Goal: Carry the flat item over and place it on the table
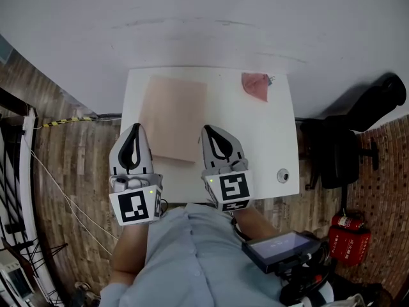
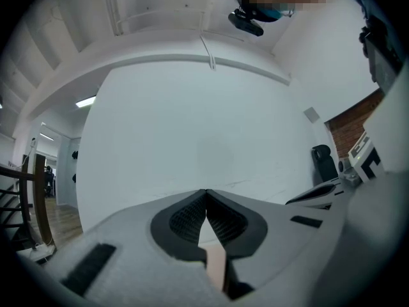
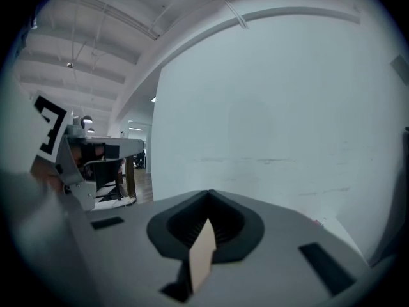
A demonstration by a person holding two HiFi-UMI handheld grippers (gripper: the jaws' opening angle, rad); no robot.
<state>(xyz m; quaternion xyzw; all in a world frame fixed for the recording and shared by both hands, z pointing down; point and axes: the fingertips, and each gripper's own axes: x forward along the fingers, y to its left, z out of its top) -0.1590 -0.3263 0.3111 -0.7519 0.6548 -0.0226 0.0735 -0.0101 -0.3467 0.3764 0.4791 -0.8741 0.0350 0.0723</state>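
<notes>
1 sheet (image 1: pixel 172 117); 1 table (image 1: pixel 281 139); 2 grippers (image 1: pixel 135 130) (image 1: pixel 210 132)

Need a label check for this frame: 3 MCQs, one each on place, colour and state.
1. Where is the pink wad?
A. on the sheet
B. far right of the table
C. table's near left corner

2. What colour is the sheet?
A. green
B. black
C. tan

3. The left gripper and right gripper are:
A. both shut on the sheet
B. both open
C. left shut, right open

1 B: in the head view it lies by the far right corner, apart from the sheet.
2 C: the head view shows it tan.
3 A: each gripper view shows the sheet's edge pinched between the fingers.
</notes>
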